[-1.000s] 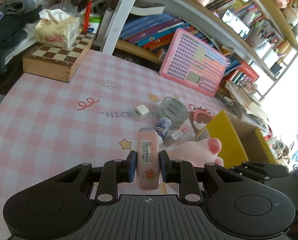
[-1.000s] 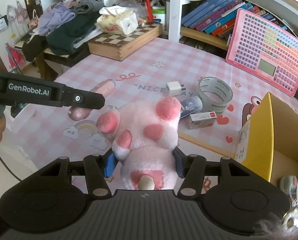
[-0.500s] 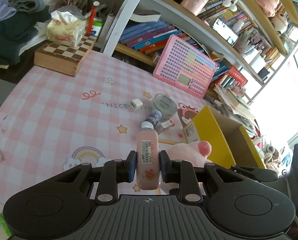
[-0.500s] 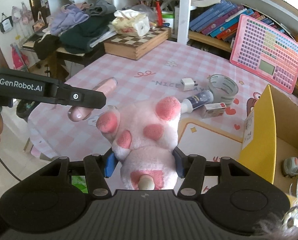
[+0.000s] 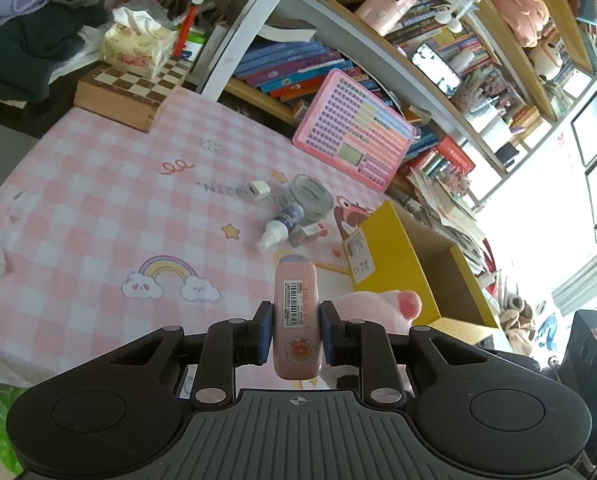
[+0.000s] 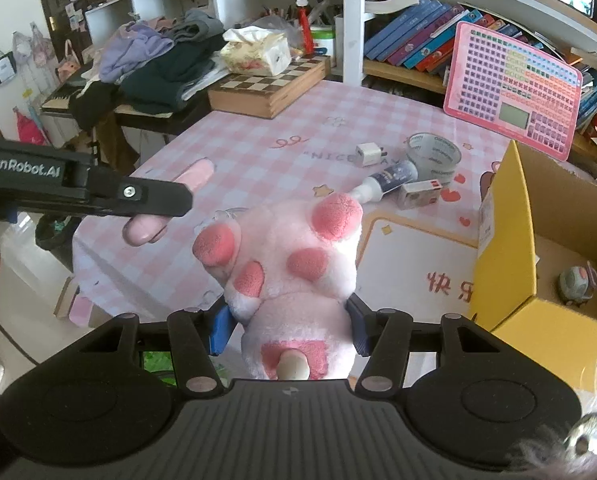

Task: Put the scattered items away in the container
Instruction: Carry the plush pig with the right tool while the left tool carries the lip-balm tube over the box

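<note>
My left gripper (image 5: 294,334) is shut on a pink bottle (image 5: 296,312) with a barcode label, held above the table's near edge. My right gripper (image 6: 288,330) is shut on a pink and white plush paw (image 6: 290,276), also held in the air; its tip shows in the left wrist view (image 5: 382,304). The yellow cardboard box (image 6: 506,248) stands open at the right and holds a small grey toy (image 6: 576,282). On the pink checked cloth lie a white charger plug (image 6: 368,154), a tape roll (image 6: 434,156), a blue tube (image 6: 390,182) and a small carton (image 6: 420,194).
A wooden chess box (image 6: 268,88) with a tissue pack (image 6: 256,56) sits at the table's far left. A pink keypad toy (image 6: 514,88) leans against the bookshelf at the back. The left gripper's arm (image 6: 82,188) crosses the right wrist view at the left.
Both grippers have risen and pulled back from the table with their loads still held, so more of the cloth and the box's inside shows. The table items have not moved.
</note>
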Available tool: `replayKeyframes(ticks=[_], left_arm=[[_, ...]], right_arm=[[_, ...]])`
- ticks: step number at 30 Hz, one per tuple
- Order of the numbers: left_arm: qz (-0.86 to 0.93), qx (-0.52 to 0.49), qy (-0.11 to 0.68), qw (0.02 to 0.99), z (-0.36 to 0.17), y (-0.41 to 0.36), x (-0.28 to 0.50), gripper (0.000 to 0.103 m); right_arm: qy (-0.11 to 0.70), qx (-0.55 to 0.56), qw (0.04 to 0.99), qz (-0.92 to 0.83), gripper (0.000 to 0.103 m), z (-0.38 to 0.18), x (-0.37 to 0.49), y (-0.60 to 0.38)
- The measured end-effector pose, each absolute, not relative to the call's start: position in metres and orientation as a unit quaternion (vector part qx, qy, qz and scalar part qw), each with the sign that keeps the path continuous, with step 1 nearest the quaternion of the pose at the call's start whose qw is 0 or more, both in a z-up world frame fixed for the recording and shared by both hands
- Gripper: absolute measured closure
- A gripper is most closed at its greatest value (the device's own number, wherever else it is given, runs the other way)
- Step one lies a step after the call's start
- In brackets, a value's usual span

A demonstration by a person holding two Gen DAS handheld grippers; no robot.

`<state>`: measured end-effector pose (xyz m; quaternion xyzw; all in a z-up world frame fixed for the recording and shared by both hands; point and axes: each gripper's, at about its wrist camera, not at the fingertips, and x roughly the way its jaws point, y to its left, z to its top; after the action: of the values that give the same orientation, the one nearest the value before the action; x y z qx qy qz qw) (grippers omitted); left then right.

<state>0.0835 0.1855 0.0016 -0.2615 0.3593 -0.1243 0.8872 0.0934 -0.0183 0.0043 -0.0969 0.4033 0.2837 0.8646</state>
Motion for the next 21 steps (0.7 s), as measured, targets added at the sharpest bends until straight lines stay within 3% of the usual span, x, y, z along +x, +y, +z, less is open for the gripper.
replayKeyframes(ticks=[21], left_arm=[[-0.159, -0.264, 0.370, 0.876, -0.007, 0.172, 0.042, 0.080]], right_arm=[[0.410, -0.116, 0.862, 0.275, 0.050, 0.000, 0.040, -0.020]])
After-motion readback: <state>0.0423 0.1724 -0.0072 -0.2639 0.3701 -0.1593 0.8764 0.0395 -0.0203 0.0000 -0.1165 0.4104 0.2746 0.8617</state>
